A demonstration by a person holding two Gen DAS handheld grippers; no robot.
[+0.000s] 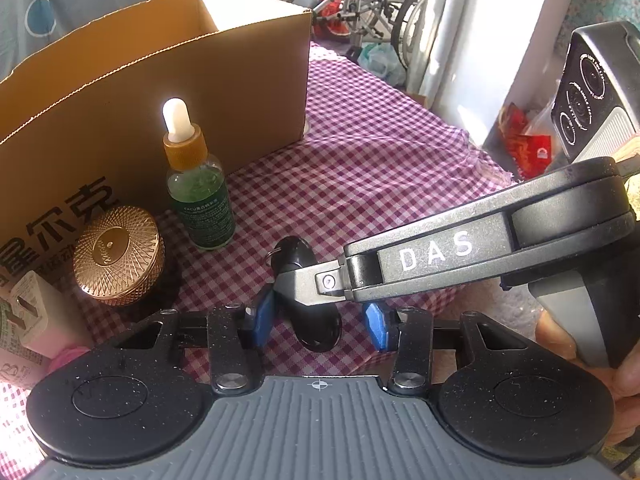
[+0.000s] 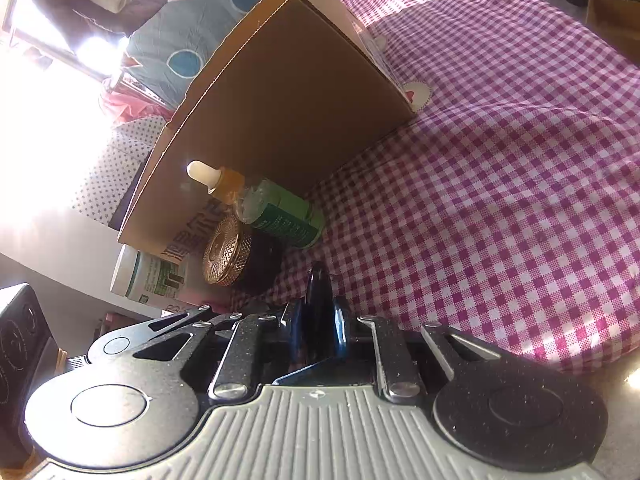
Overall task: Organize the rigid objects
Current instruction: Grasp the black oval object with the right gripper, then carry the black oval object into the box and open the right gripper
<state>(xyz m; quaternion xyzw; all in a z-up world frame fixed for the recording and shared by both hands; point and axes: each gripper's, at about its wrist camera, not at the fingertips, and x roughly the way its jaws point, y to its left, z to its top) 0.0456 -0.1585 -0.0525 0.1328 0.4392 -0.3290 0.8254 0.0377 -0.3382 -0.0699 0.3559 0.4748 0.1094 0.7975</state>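
A black oval key fob with a metal ring lies on the purple checked cloth. My right gripper reaches in from the right and is shut on the fob; in the right wrist view its pads press both sides. My left gripper straddles the same fob, and its blue pads stand apart from it with cloth showing between, so it is open. Just beyond stand a green dropper bottle and a gold-lidded jar.
An open cardboard box stands behind the bottle and jar. A white and green tub lies at the left edge. A hand holds the right gripper's grip. The cloth stretches away to the right; a wheelchair stands beyond it.
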